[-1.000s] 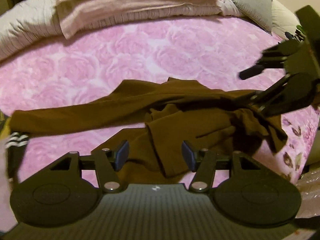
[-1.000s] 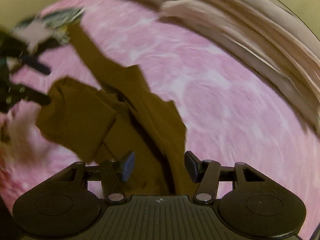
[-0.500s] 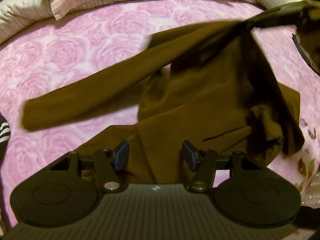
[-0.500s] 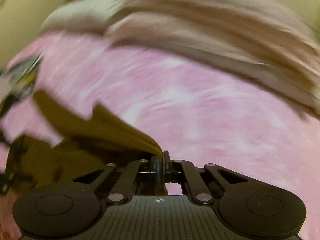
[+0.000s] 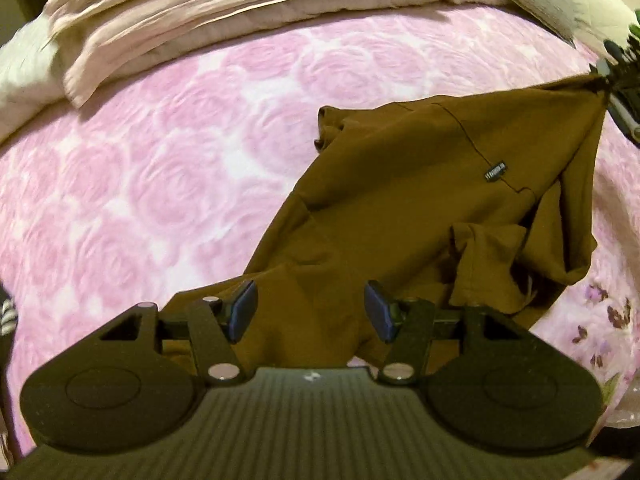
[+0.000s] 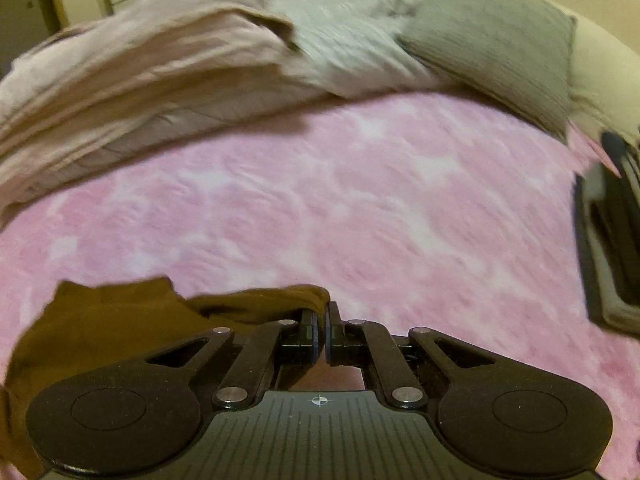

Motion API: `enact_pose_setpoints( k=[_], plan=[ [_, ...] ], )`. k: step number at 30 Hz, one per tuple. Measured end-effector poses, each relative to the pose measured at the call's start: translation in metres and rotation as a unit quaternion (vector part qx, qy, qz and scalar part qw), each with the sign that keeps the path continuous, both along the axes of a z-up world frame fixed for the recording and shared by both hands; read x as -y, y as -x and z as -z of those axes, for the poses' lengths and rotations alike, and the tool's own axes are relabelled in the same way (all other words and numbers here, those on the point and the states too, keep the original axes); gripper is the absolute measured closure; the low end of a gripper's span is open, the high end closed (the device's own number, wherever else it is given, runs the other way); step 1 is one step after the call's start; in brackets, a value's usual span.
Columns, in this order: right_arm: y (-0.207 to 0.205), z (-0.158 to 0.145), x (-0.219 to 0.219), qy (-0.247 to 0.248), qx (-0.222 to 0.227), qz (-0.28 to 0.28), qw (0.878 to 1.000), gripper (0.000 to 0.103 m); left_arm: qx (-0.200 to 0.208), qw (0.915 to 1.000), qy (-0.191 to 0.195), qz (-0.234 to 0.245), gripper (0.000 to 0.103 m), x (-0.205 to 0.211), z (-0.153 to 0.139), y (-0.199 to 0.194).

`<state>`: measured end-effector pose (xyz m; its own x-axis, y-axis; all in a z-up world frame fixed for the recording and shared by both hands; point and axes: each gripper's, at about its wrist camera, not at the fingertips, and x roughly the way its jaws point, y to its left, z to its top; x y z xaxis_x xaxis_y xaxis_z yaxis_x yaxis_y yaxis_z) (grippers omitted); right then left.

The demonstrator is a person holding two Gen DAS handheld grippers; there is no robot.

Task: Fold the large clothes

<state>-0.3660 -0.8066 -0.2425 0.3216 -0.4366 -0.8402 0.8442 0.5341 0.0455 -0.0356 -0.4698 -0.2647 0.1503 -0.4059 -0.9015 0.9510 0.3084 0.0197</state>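
Note:
A brown garment (image 5: 420, 208) lies rumpled on the pink rose-patterned bed cover (image 5: 160, 168), one corner pulled up and to the far right. That corner is pinched by my right gripper (image 5: 608, 76), seen at the right edge of the left wrist view. In the right wrist view the right gripper (image 6: 322, 320) is shut on a fold of the brown garment (image 6: 120, 320), which trails off to the lower left. My left gripper (image 5: 310, 310) is open just above the near part of the cloth, blue pads apart, holding nothing.
Folded beige bedding (image 5: 224, 4) and a grey pillow (image 6: 492, 40) are piled along the far side of the bed. A dark flat object (image 6: 608, 240) lies at the right edge of the right wrist view. A striped sleeve (image 5: 6, 312) shows at far left.
The right gripper shut on the garment's edge, then lifted and pulled it rightward, spreading the cloth. The long sleeve that stretched left has been drawn in. The left gripper stayed open.

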Motion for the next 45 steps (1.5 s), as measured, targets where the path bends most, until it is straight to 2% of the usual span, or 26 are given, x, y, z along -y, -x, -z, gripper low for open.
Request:
enact_pose_setpoints(
  k=[4, 7, 10, 11, 12, 14, 16, 19, 20, 21, 23, 27, 29, 31, 33, 35, 39, 42, 45],
  plan=[
    [0.018, 0.016, 0.002, -0.030, 0.005, -0.003, 1.000, 0.103, 0.007, 0.9999, -0.001, 0.009, 0.049, 0.027, 0.007, 0.001],
    [0.011, 0.034, 0.004, -0.043, 0.001, -0.013, 0.999, 0.103, 0.017, 0.9994, 0.000, 0.029, 0.049, 0.054, 0.017, -0.011],
    [0.016, 0.046, 0.005, -0.069, -0.013, -0.009, 0.998, 0.103, 0.001, 0.9990, 0.001, 0.045, 0.049, 0.082, 0.034, -0.025],
    [0.018, 0.049, 0.005, -0.072, -0.018, -0.002, 0.997, 0.095, -0.005, 0.9986, -0.001, 0.052, 0.049, 0.090, 0.042, -0.030],
    [0.022, 0.047, 0.003, -0.068, -0.028, 0.008, 0.997, 0.076, -0.011, 0.9981, -0.003, 0.061, 0.049, 0.098, 0.049, -0.034],
    [0.025, 0.042, -0.002, -0.054, -0.037, 0.023, 0.998, 0.056, -0.025, 0.9966, -0.009, 0.077, 0.049, 0.110, 0.063, -0.041],
    [0.024, 0.023, -0.015, -0.028, -0.024, 0.016, 0.999, 0.056, -0.045, 0.9949, -0.016, 0.089, 0.049, 0.117, 0.078, -0.047],
    [0.001, 0.003, -0.033, 0.008, 0.020, -0.077, 0.997, 0.056, -0.064, 0.9926, -0.033, 0.097, 0.058, 0.124, 0.095, -0.051],
    [-0.013, 0.003, -0.035, 0.005, 0.033, -0.115, 0.993, 0.056, -0.069, 0.9917, -0.036, 0.102, 0.070, 0.124, 0.097, -0.050],
    [-0.026, 0.005, -0.034, 0.000, 0.039, -0.142, 0.989, 0.056, -0.071, 0.9911, -0.035, 0.107, 0.087, 0.124, 0.097, -0.049],
    [-0.055, 0.018, -0.028, -0.022, 0.046, -0.196, 0.979, 0.056, -0.066, 0.9908, -0.030, 0.115, 0.097, 0.119, 0.091, -0.046],
    [-0.111, 0.065, -0.011, -0.072, 0.011, -0.287, 0.955, 0.056, -0.050, 0.9922, -0.001, 0.114, 0.099, 0.103, 0.064, -0.043],
    [-0.130, 0.081, -0.007, -0.078, 0.000, -0.318, 0.945, 0.056, -0.038, 0.9936, 0.018, 0.105, 0.099, 0.091, 0.044, -0.041],
    [-0.143, 0.096, -0.007, -0.089, -0.013, -0.357, 0.930, 0.056, -0.034, 0.9947, 0.031, 0.092, 0.099, 0.077, 0.028, -0.040],
    [-0.152, 0.108, -0.016, -0.081, -0.032, -0.409, 0.908, 0.056, -0.030, 0.9956, 0.031, 0.083, 0.099, 0.069, 0.021, -0.037],
    [-0.155, 0.115, -0.022, -0.070, -0.050, -0.438, 0.895, 0.056, -0.027, 0.9960, 0.024, 0.082, 0.099, 0.063, 0.019, -0.030],
    [-0.148, 0.113, -0.026, -0.057, -0.069, -0.453, 0.887, 0.056, -0.016, 0.9963, 0.023, 0.082, 0.099, 0.053, 0.012, -0.018],
    [-0.150, 0.115, -0.029, -0.025, -0.088, -0.472, 0.877, 0.056, -0.004, 0.9967, 0.025, 0.077, 0.099, 0.042, 0.005, -0.009],
    [-0.152, 0.111, -0.033, -0.025, -0.053, -0.489, 0.870, 0.056, -0.003, 0.9978, 0.019, 0.064, 0.099, 0.029, 0.000, 0.002]
  ],
)
